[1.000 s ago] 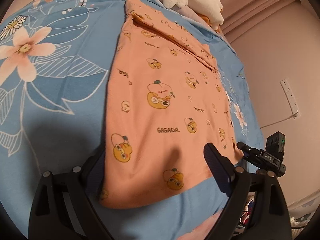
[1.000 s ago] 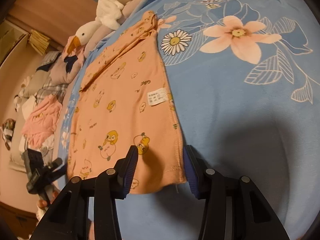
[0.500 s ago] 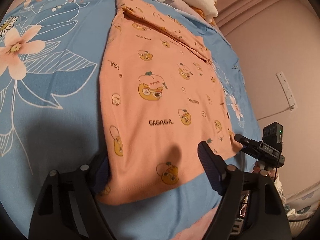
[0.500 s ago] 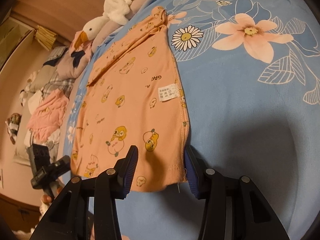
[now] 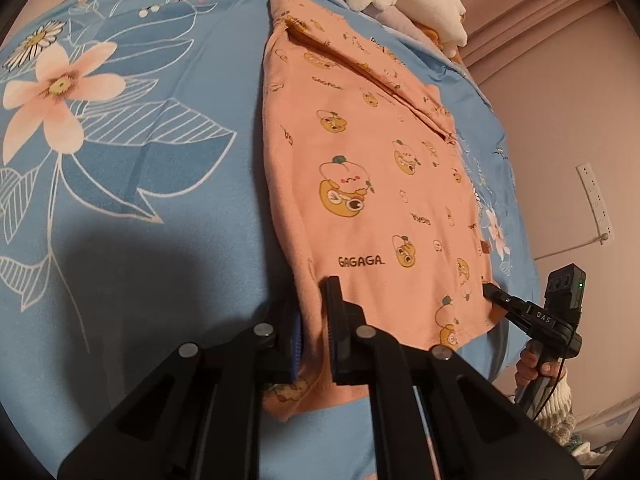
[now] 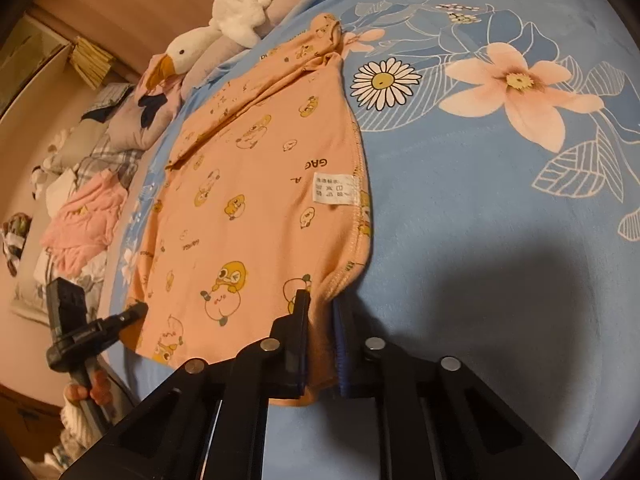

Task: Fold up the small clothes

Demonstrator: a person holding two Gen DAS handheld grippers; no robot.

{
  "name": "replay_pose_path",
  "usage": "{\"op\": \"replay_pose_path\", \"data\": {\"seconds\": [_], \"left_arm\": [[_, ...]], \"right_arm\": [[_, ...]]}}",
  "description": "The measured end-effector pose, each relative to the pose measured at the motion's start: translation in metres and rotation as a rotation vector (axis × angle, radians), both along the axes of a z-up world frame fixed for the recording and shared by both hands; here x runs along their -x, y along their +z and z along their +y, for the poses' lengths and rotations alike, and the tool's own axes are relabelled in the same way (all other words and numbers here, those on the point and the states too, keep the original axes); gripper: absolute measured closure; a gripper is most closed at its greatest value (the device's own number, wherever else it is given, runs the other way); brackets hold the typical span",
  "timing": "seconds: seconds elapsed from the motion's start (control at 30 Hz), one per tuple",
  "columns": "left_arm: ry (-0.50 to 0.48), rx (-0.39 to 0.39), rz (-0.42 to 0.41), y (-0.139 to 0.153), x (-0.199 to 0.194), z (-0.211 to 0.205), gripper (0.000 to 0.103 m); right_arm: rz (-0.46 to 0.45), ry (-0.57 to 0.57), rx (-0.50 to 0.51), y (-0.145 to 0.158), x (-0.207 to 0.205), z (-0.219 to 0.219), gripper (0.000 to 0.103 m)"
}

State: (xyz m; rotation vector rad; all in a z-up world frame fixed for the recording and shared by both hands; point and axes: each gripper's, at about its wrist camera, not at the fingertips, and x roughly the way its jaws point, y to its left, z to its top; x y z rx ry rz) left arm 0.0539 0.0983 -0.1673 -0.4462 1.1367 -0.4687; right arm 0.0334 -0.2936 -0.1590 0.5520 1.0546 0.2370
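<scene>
A: Both tongs, left tongs (image 5: 316,332) and right tongs (image 6: 320,344), pinch the orange shirt's (image 5: 372,184) near hem corners; it lies ahead on the bed (image 5: 140,220).

B: Thin bites could slip when lifting, spoiling the fold.

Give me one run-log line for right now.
stage: hem grasped, fold not begun | left gripper: shut on orange garment near corner | right gripper: shut on other corner | garment: flat on blue bedspread
</scene>
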Motion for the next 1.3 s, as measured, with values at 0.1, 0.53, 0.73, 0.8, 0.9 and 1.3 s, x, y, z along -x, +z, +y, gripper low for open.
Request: {"op": "replay_pose_path", "data": {"seconds": [0.1,0.53,0.73,0.8,0.9,1.3], "left_arm": [[0.000,0.008,-0.013,0.004,0.000,0.000,0.098],[-0.001,-0.018,-0.068,0.018,0.004,-0.003,0.099],[0.002,-0.013,-0.085,0.023,0.005,-0.005,0.099],[0.002,-0.009,-0.090,0.025,0.005,-0.005,0.099],[0.003,-0.002,-0.094,0.027,0.005,-0.005,0.099],[-0.010,0.052,-0.126,0.037,0.000,-0.009,0.099]], "right_arm": [[-0.015,0.000,-0.013,0.003,0.002,0.000,0.093],[-0.066,0.006,-0.038,0.018,0.001,0.008,0.093],[-0.086,0.016,-0.039,0.024,0.001,0.013,0.093],[-0.090,0.018,-0.042,0.025,0.001,0.012,0.093],[-0.098,0.018,-0.051,0.026,0.001,0.013,0.093],[-0.151,0.020,-0.112,0.037,-0.003,0.012,0.093]]}}
